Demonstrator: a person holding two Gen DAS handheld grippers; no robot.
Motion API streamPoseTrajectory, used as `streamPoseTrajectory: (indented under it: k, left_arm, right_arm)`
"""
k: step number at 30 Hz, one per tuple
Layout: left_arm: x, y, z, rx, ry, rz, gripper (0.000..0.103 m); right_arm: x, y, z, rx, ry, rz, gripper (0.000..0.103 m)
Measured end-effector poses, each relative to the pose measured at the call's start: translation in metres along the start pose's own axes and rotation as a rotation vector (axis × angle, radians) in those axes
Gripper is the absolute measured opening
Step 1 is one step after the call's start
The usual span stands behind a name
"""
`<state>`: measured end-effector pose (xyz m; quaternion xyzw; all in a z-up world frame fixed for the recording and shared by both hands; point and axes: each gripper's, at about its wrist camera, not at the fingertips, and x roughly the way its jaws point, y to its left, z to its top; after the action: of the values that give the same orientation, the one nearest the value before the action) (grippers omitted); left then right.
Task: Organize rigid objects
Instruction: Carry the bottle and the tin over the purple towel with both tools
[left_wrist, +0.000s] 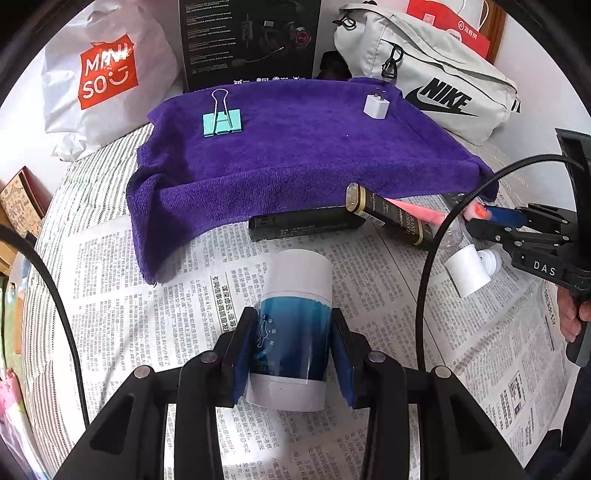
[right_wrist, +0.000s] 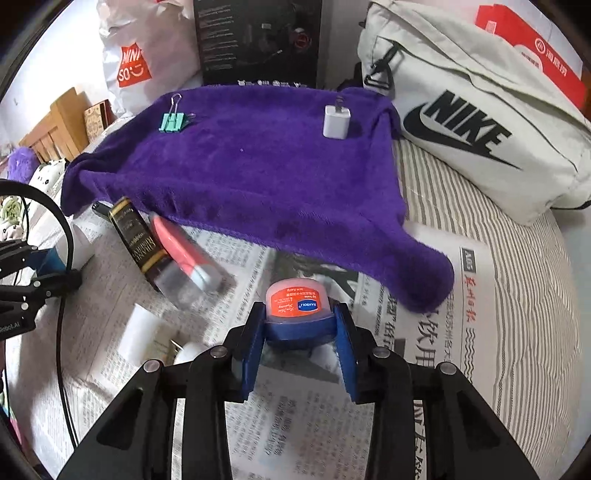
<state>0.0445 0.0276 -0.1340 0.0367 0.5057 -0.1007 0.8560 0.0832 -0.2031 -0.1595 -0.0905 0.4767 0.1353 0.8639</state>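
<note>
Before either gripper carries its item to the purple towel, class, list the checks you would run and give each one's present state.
1. Left gripper shut on the blue-and-white bottle: ok.
2. Right gripper shut on the lip balm jar: ok.
3. Free space on the purple towel between binder clip and white charger: ok.
4. Cable clear of the left gripper's path: cannot tell.
5. Jar seated deep between the fingers: not ok, held near the tips.

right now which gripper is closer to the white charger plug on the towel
Right, by a slim margin. The right gripper sits below the white charger plug, slightly left; the left gripper lies further left and back.
</note>
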Motion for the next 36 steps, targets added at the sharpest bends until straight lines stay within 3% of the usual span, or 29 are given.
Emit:
streamPoseTrajectory:
  k: [11,22,36]
  left_arm:
    - [0.003,-0.003,0.004,0.010,0.005,0.015,0.036]
    - [-0.012,0.010,-0.002,-0.049,-0.014,-0.047,0.035]
    - [-0.002,0.004,-0.004,-0.015,0.006,0.005,0.034]
  right_arm:
    - [0.004,-0.001,-0.001,-0.011,-0.028,0.019,0.037]
    - [-0.017,-0.001,-0.003,-0.015,-0.039,0.027,0.037]
    - [-0.001,0.000,-0.010,-0.009,-0.009,0.033,0.037]
